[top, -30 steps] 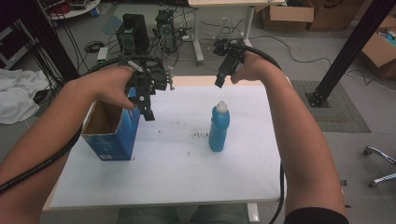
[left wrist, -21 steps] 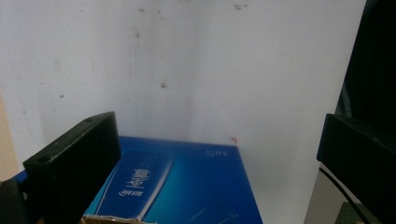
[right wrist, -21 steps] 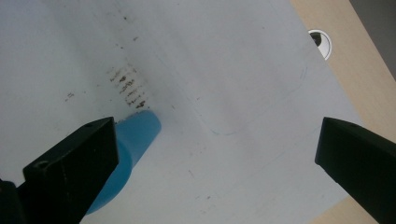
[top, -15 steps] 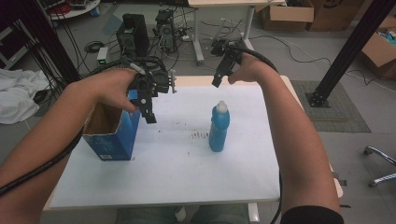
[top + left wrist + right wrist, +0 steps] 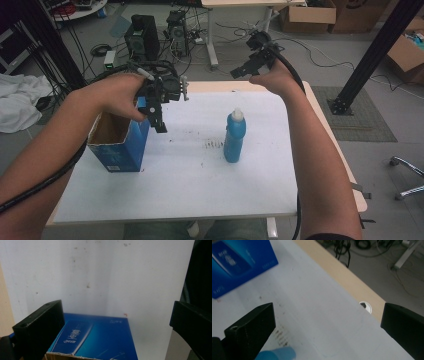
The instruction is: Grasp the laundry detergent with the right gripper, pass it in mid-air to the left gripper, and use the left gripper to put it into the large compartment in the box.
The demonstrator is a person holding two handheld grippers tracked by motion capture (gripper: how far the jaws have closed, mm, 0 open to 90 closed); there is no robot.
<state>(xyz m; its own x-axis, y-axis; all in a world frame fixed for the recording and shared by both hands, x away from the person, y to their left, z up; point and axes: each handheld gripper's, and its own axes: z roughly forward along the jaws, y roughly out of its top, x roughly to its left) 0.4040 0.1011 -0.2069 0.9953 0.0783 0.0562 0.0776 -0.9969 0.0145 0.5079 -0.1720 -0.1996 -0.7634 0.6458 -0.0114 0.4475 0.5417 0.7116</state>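
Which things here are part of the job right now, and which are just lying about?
In the job:
- blue carton, open at the top, under the left tool
- blue bottle, upright on the table, below the right tool

Lying about:
- white cloth on the floor
- cardboard boxes
- black electronics units behind the table

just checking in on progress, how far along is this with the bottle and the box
Early on. Nothing looks done: the blue bottle stands upright on the white table, apart from the open blue box, which looks empty. In hand: the left hand-held gripper hangs open at the box's rim, and the right hand-held gripper is open above the table's far edge, holding nothing. Any gripping or moving of either thing is left.
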